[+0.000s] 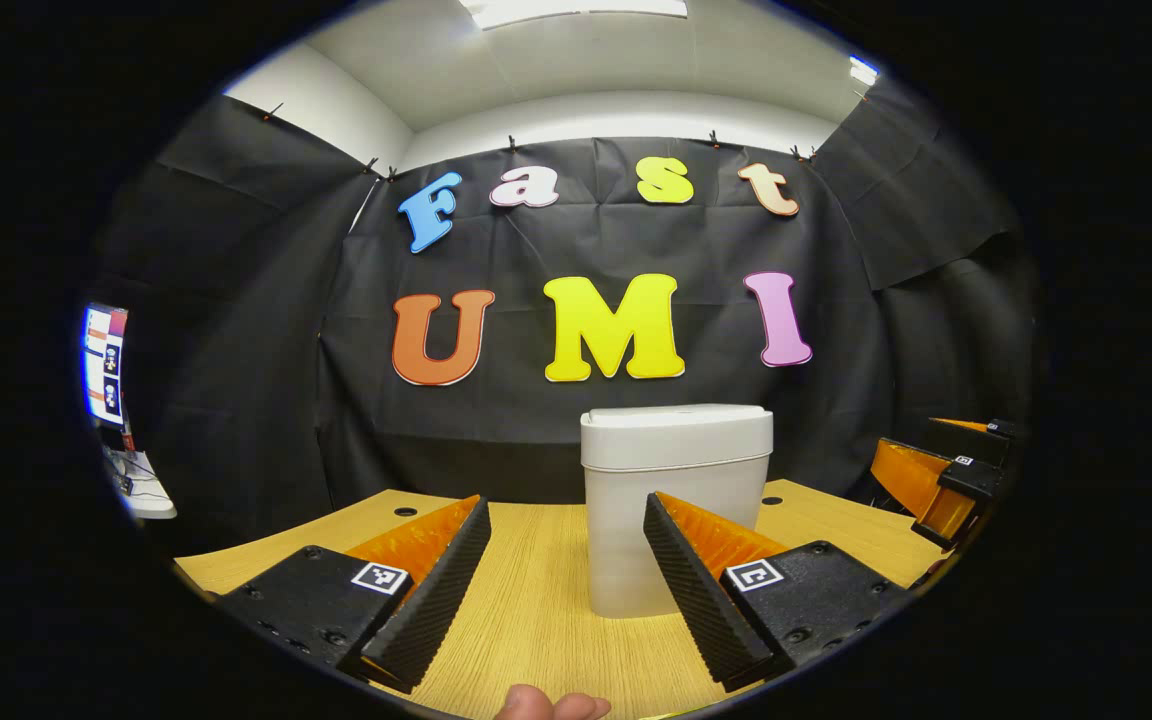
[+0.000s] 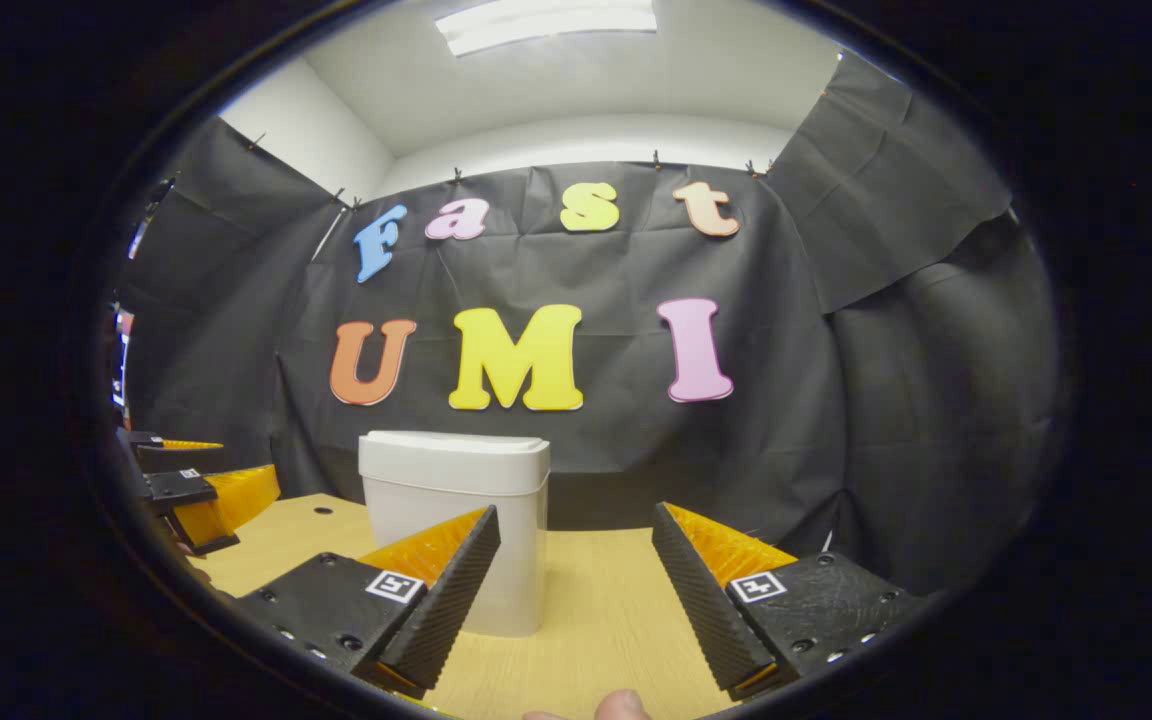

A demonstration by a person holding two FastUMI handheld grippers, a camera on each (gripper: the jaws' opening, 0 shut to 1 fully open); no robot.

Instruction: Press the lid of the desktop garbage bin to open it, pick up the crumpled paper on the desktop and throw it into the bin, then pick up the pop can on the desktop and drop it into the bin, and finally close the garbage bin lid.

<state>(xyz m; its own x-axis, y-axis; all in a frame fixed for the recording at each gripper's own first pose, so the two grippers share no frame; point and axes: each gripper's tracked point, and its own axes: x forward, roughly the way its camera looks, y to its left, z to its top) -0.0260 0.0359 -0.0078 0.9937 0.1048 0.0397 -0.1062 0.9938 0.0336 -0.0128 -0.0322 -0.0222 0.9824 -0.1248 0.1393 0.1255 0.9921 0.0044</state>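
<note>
Wooden counter spreads across the lower part of both views, pale and grained, with a small dark hole near its far left edge. On it stands the bin, white, lid down and flat; it sits just right of centre in the left gripper view and left of centre in the right gripper view, close to the black cloth wall behind. Left gripper, at the bottom of its own view, has its fingers spread apart with nothing between them; it also appears at the left edge of the right gripper view. Right gripper is likewise spread and holds nothing. A fingertip peeks in at the bottom edge.
</note>
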